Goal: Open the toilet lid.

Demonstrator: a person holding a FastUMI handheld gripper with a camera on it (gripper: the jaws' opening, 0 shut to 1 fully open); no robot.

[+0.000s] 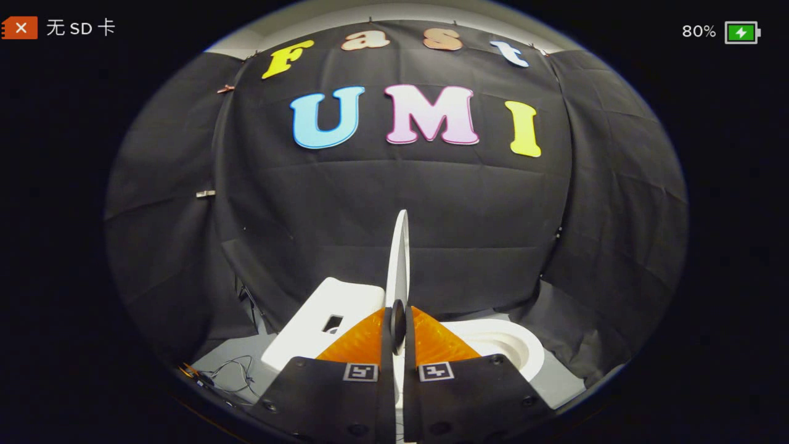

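1. Gripper view: jaws (399,320) nearly closed, pinching edge of lid (399,259) from both sides.
2. Lid raised upright, seen edge-on, rising straight ahead of jaws; held so, judged, to swing it back toward tank (320,320).
3. Bowl (505,345) exposed beside lid; task judged nearly done.
4. Cables (231,373) on floor near tank.
5. No legible brand or label on toilet.
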